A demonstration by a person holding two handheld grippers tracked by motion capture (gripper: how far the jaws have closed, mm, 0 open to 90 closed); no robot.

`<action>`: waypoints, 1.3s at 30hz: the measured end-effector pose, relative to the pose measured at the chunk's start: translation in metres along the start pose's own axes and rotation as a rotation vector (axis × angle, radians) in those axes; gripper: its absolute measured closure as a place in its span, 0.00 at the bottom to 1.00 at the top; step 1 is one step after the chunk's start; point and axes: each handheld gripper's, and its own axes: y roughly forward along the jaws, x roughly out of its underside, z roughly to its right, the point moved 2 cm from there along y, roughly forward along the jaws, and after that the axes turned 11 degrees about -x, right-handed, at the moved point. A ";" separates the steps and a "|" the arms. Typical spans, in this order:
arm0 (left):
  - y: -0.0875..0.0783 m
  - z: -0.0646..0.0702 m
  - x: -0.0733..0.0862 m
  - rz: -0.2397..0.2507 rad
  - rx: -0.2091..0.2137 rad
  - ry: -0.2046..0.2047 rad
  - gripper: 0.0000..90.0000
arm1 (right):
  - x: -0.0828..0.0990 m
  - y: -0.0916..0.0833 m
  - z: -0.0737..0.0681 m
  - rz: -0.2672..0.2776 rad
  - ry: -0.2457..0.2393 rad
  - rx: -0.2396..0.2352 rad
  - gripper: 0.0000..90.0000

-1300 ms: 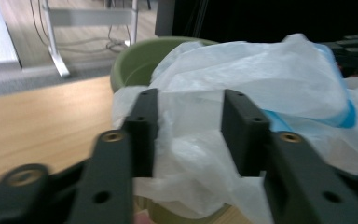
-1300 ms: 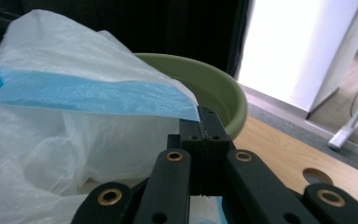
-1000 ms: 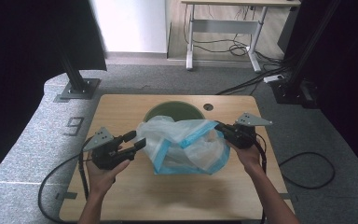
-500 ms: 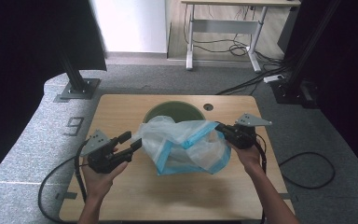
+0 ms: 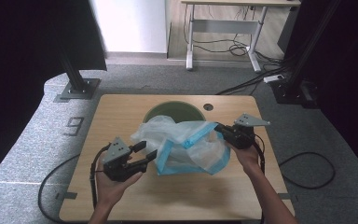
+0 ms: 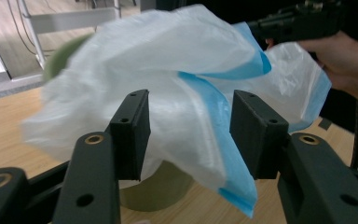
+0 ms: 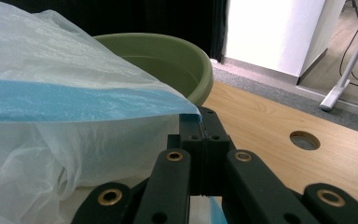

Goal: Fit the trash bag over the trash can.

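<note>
A crumpled white plastic bag with blue trim lies over the near side of a green round bin on the wooden table. My right gripper holds the bag's right end: in the right gripper view its jaws are shut on the blue edge, with the bin behind. My left gripper is at the bag's left end. In the left gripper view it stands open, and a fold of the bag hangs in the gap without being pinched.
A round cable hole sits in the table behind the bin. Black stand bases flank the table on the grey floor. A white desk frame and cables lie farther back. Each gripper trails a cable off the near edge.
My left gripper has moved right, from the table's left side up to the bag's left end. The right gripper and the bag's right end have stayed put.
</note>
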 end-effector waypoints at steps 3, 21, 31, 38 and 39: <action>0.011 0.004 -0.002 -0.037 0.003 0.015 0.47 | 0.001 0.000 0.000 -0.003 0.005 -0.001 0.98; 0.046 0.009 -0.015 -0.150 0.031 0.014 0.28 | 0.001 -0.002 0.002 0.002 0.014 -0.004 0.98; 0.055 0.001 -0.017 -0.178 0.049 -0.029 0.40 | 0.000 -0.004 0.003 0.006 0.013 -0.002 0.99; 0.057 -0.001 -0.019 -0.183 0.080 -0.027 0.63 | -0.001 -0.006 0.004 0.014 0.016 -0.002 0.98; 0.058 -0.001 -0.019 -0.186 0.090 -0.027 0.67 | -0.001 -0.006 0.004 0.015 0.016 -0.002 0.98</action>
